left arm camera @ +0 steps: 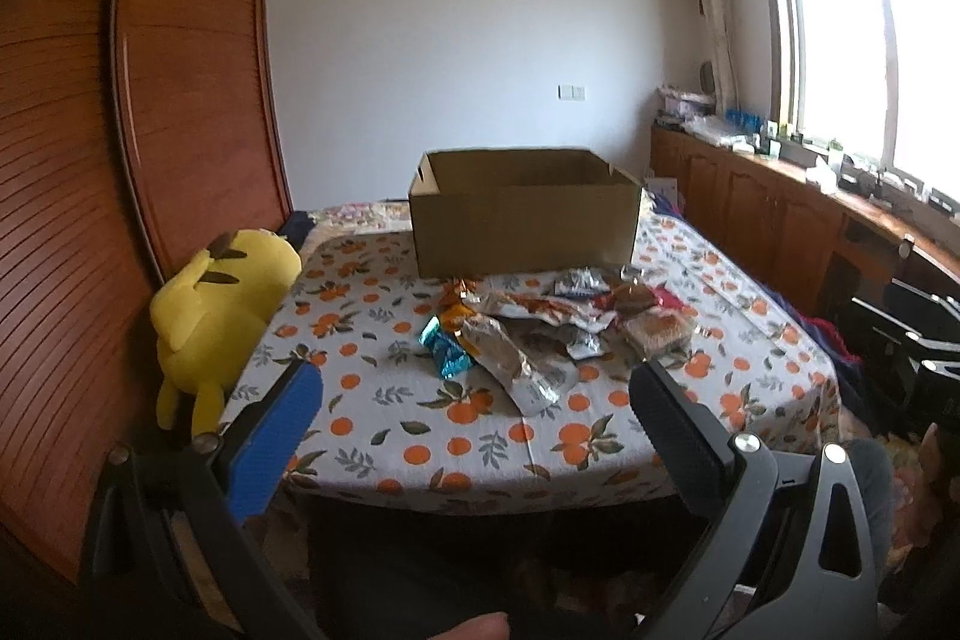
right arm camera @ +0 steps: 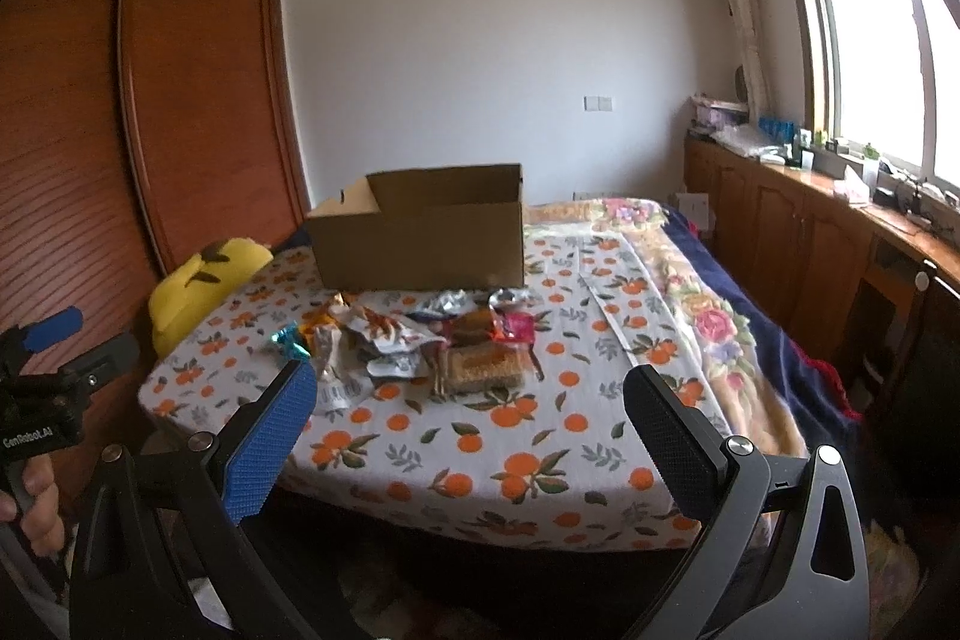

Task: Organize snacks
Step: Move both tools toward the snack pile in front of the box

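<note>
The snacks (left arm camera: pixel 540 334) lie in a loose heap on the bed (left arm camera: pixel 372 400), just in front of the open cardboard box (left arm camera: pixel 522 214), whose long axis runs across the bed, opening upward. The heap spreads sideways; one silver packet (left arm camera: pixel 516 370) points toward the camera. Individual wrappers overlap and their labels are unreadable. The left gripper (left arm camera: pixel 474 400) and right gripper (right arm camera: pixel 468 400) hover short of the bed edge, jaws spread wide and empty. A hand (right arm camera: pixel 30 508) grips the left handle.

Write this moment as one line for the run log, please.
phase: start | left gripper: open, empty | right gripper: open, empty | snack pile: loose on bedspread | cardboard box: behind pile, open
</note>
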Tool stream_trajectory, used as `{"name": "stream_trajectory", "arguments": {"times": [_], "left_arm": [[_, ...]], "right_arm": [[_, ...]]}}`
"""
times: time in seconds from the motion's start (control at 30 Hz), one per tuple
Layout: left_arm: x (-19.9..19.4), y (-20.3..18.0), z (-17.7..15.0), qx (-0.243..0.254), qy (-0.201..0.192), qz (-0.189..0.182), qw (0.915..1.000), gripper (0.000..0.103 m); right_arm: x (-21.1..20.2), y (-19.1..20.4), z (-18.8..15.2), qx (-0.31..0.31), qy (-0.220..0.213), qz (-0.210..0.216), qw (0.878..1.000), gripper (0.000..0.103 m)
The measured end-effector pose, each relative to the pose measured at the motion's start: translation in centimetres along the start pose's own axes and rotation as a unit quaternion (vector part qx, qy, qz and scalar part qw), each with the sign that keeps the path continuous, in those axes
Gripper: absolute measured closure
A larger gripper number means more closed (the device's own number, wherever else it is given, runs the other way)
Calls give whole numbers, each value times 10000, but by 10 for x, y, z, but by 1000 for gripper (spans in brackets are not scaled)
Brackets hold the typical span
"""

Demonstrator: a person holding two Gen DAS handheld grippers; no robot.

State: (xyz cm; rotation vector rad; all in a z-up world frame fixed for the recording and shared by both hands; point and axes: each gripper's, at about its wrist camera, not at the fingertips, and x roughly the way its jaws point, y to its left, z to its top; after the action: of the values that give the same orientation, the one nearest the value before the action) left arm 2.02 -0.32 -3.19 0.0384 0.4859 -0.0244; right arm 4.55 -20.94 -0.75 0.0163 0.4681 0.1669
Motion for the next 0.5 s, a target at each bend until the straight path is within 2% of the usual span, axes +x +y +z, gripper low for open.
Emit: {"name": "stream_trajectory", "arguments": {"times": [0.5], "left_arm": [[99, 0, 4, -77, 619, -207, 9978, 1]], "right_arm": [[89, -34, 0, -190, 623, 486, 9967, 1]]}}
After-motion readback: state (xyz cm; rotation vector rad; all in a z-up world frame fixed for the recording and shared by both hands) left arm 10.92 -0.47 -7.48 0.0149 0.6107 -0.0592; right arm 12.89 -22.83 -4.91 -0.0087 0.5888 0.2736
